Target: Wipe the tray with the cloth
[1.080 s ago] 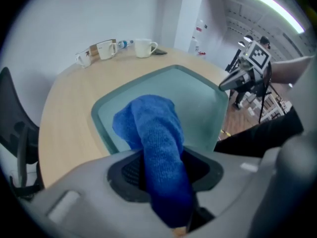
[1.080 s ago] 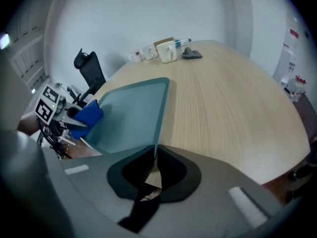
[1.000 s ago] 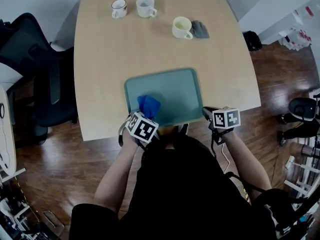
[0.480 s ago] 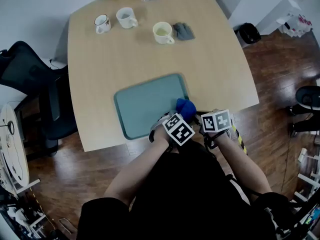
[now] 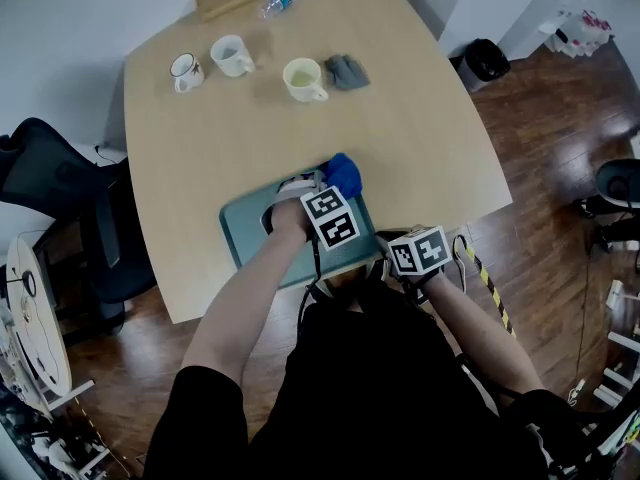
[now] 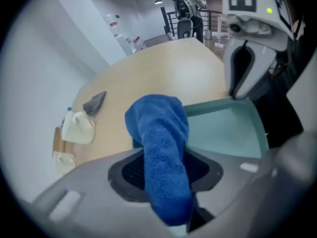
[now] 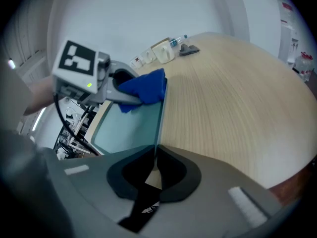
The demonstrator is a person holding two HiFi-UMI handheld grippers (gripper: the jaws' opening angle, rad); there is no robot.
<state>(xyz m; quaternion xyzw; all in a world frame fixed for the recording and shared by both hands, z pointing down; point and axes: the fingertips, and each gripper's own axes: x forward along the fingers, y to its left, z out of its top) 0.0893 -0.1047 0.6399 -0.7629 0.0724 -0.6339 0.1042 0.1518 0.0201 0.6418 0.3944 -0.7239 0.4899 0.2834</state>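
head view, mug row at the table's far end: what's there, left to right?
patterned mug → white mug → cream mug → grey rag

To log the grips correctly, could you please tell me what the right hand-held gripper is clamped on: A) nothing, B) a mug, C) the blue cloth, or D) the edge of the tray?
D: the right gripper view shows the right hand-held gripper closed on the edge of the tray, while the left hand-held gripper holds the cloth.
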